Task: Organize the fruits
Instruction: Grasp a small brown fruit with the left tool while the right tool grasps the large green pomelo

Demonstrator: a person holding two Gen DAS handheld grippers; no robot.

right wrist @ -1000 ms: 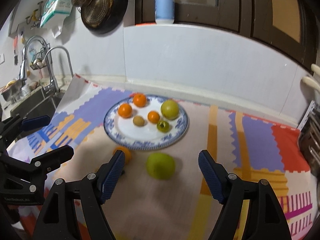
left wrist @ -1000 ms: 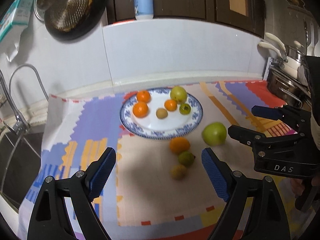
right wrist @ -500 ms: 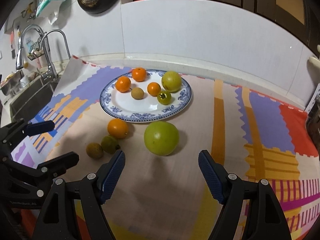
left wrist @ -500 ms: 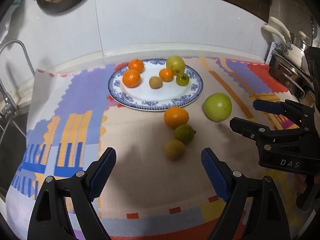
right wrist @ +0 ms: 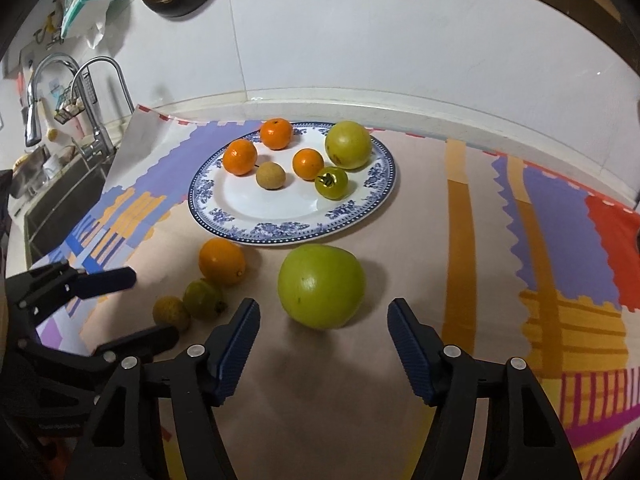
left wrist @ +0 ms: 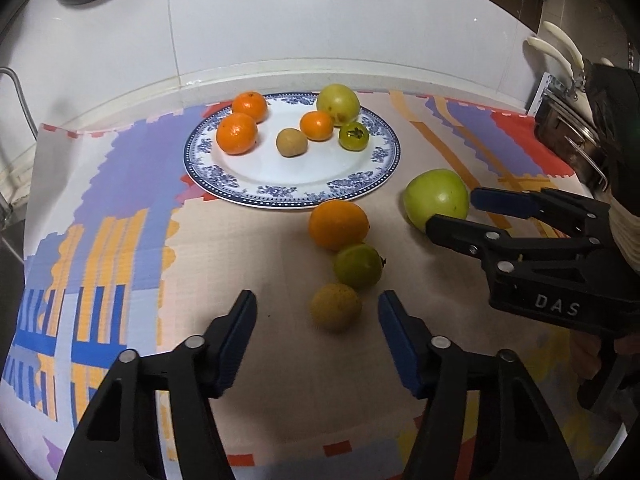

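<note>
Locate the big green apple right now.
The big green apple lies on the mat, off the plate and just below its rim in the right wrist view, right of the orange, ahead of the open right gripper.

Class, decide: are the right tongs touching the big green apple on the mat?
Apart. The right wrist view shows bare mat between the big green apple and both open fingers of the right tongs.

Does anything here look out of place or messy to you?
Four fruits lie loose on the mat, off the plate: a big green apple, an orange, a small green citrus and a yellowish one. The mat's far left corner curls up against the wall. Nothing looks spilled or damaged.
</note>
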